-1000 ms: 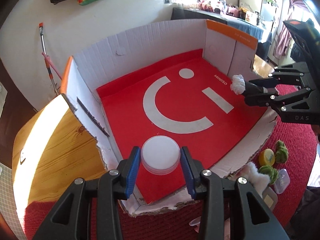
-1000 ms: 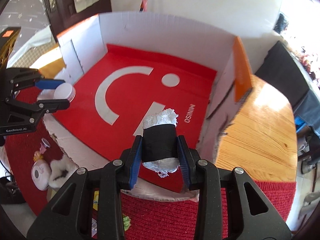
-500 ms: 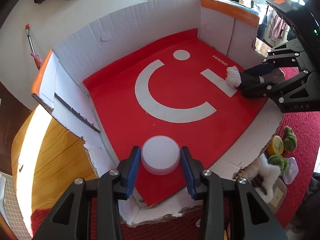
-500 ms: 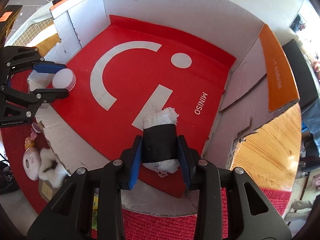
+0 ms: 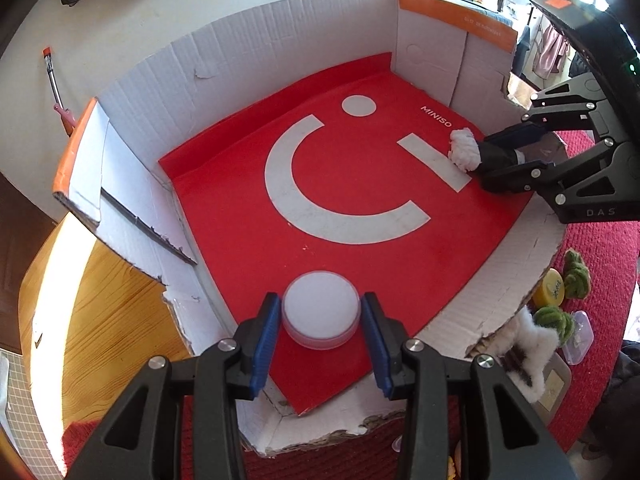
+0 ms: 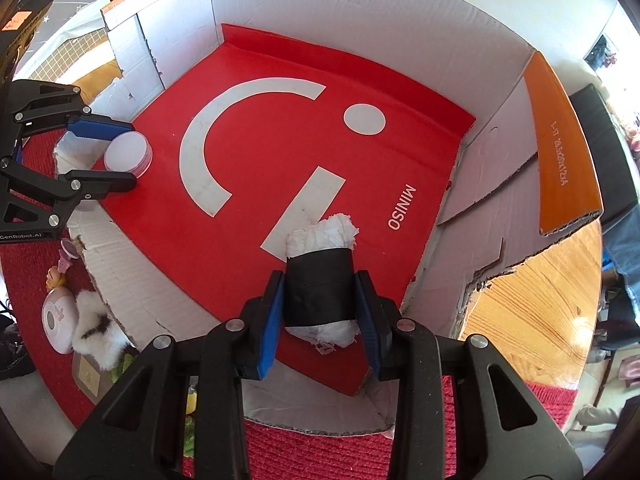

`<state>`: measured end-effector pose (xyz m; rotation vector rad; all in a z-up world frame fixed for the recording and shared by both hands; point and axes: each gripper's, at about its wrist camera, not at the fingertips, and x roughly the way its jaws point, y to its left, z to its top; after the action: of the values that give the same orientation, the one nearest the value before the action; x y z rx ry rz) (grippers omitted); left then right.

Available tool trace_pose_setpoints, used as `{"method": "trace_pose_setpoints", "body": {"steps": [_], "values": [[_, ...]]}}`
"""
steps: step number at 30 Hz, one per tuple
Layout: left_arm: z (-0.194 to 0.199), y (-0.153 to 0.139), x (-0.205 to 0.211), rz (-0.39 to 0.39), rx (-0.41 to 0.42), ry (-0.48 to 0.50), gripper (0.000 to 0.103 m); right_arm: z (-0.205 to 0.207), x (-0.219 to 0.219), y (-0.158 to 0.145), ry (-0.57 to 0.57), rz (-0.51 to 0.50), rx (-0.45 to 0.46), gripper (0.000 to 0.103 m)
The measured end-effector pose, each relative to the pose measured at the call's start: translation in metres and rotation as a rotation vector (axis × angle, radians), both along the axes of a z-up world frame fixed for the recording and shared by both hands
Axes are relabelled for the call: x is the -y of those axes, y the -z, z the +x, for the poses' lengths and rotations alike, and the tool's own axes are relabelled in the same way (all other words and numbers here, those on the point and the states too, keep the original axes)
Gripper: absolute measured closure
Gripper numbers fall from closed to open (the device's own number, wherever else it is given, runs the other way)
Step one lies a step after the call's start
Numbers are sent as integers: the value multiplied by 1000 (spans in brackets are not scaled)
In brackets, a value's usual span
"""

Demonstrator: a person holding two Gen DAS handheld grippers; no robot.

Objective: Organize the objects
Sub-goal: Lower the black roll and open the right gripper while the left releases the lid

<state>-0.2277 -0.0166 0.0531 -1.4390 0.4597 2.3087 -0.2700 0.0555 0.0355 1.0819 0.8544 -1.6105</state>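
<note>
My left gripper (image 5: 320, 316) is shut on a round white-lidded container (image 5: 321, 314), just above the near left part of the red box floor (image 5: 224, 184). The same gripper (image 6: 105, 156) and container (image 6: 127, 153) show at the left of the right wrist view. My right gripper (image 6: 320, 300) is shut on a black-wrapped roll with white crumpled paper ends (image 6: 318, 292), low over the red floor by the MINISO print. In the left wrist view that gripper (image 5: 508, 160) and roll (image 5: 466, 150) sit at the right.
A cardboard box with white walls (image 5: 256, 52) and orange flap edges (image 6: 560, 152) stands on a wooden table (image 5: 96, 304). On the red cloth (image 5: 600, 248) outside lie a yellow jar (image 5: 551, 289), green fuzzy items (image 5: 576, 274), a fluffy white piece (image 6: 94, 328) and a pink toy (image 6: 56, 322).
Both grippers have tilted further down over the box with their loads still held. The roll now sits lower, close to the red floor.
</note>
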Motion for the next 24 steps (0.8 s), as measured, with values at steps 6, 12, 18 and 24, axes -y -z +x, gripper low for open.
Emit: {"method": "trace_pose_setpoints", "body": {"steps": [6,12,18,24], "values": [[1,-2,1,4,6,-1,60,0,-8,-2,-2,1,-2,70],[0,-3,1,4,5,0,59,-1,-6,-2,-5,2,-2,70],[2,0,-4,8,7,7,53,-1,-2,-3,-9,3,-3,69],[3,0,-6,12,8,9,51,0,3,-2,-11,2,-3,69]]}}
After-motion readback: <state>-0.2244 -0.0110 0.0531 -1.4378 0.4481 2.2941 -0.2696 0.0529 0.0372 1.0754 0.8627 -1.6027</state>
